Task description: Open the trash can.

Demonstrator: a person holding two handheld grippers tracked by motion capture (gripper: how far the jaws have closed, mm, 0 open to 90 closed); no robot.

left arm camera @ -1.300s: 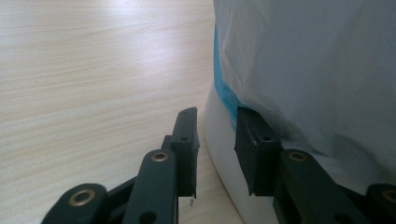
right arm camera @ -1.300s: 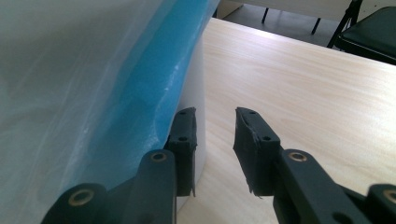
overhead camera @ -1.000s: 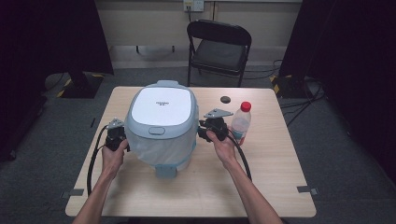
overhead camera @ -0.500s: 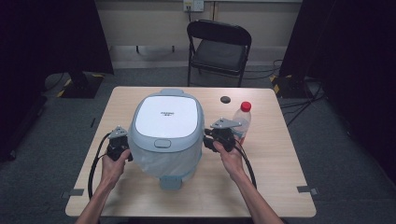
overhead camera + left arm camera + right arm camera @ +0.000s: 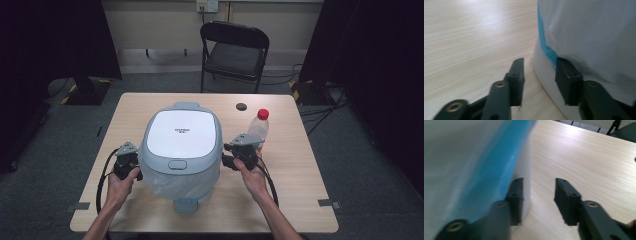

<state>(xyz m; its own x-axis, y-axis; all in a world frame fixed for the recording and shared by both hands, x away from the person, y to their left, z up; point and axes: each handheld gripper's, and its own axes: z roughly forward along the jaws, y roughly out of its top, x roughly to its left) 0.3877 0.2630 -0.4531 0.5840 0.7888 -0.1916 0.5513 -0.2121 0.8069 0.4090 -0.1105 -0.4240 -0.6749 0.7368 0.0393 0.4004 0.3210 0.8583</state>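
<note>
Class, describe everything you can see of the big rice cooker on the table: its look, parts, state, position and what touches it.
The rice cooker is large, rounded, pale grey-blue, with a white panel on its closed lid, a front latch button and a tab at its base. A thin clear plastic film wraps its body. It stands upright mid-table. The left gripper and right gripper flank its sides; their jaws, just opening, stand apart, one jaw of each beside the wall.

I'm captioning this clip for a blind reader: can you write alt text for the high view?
A large grey-and-white plastic rice cooker sits mid-way on a light wooden table, with a person's left tool and right tool at its sides. A clear plastic bottle with a red cap stands behind the right tool.
</note>
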